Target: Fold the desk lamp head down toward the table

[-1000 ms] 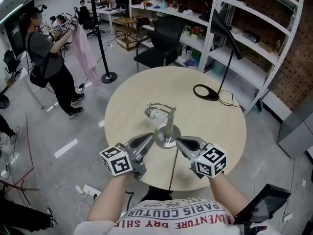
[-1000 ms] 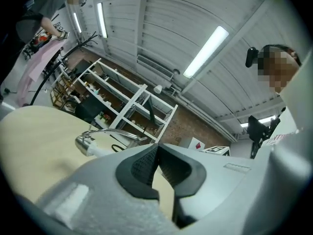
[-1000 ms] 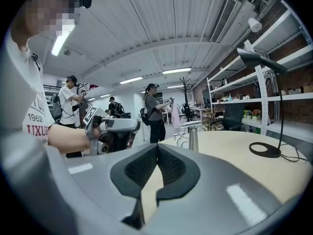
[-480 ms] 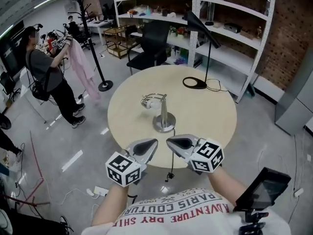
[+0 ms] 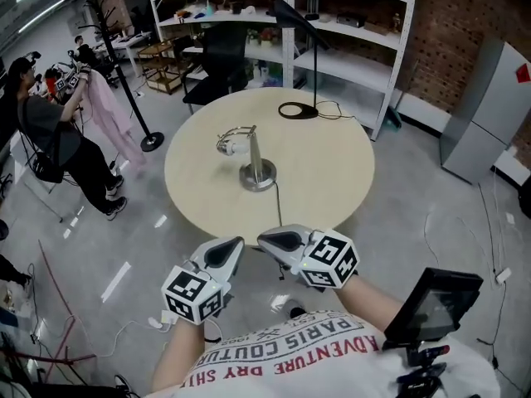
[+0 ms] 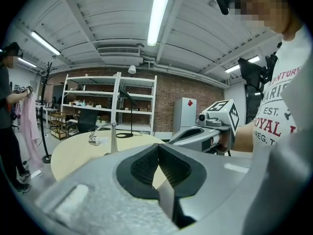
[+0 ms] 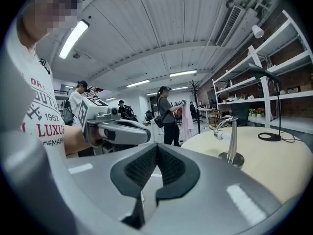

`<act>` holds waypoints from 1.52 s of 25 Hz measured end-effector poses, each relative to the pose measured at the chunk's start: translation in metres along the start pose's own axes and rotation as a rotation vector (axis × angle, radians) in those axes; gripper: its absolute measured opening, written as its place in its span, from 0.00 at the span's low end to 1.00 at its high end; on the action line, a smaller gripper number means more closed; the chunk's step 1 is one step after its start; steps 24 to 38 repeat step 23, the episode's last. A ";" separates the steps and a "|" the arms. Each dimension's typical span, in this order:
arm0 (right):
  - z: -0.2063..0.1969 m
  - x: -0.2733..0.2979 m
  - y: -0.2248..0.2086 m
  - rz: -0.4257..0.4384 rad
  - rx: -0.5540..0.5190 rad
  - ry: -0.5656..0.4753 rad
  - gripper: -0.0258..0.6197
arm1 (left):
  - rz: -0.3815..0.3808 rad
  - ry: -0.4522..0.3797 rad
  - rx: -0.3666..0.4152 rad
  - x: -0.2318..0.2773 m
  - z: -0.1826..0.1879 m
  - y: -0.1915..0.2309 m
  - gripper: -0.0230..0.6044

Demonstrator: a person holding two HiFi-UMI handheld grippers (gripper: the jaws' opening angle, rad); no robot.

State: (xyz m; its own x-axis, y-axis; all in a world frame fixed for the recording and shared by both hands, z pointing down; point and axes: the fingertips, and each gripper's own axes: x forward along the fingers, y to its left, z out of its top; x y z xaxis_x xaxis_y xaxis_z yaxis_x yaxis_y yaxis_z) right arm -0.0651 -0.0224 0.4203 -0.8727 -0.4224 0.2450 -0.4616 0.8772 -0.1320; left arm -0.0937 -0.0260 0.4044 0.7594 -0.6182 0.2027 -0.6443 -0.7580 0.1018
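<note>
silver desk lamp on a round pale table, just left of the table's middle in the head view. its straight post stands upright on a round metal base, so the long axis is vertical; from the top of the post a thin curved neck arcs over to the left and away from the person, and the small white-tipped head hangs at its end, pointing left and slightly down, well above the tabletop. a thin cord runs from the base to the near edge of the table. a black lamp stands at the far edge.

left gripper and right gripper are side by side in front of the near table edge, off the table and well apart from the silver lamp. both have their jaws pressed together with nothing between them.

readable writing: the person's white shirt shows "paris couture" and "adventure" in red, and "royal", "est." and "1962" in the gripper views.
</note>
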 end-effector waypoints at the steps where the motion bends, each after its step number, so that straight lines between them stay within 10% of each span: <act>1: -0.003 -0.003 0.005 -0.005 0.003 0.002 0.05 | -0.007 -0.004 -0.007 -0.003 -0.001 -0.004 0.02; 38: -0.036 -0.033 0.026 -0.131 0.072 -0.037 0.05 | -0.088 0.019 -0.003 -0.019 -0.027 -0.046 0.02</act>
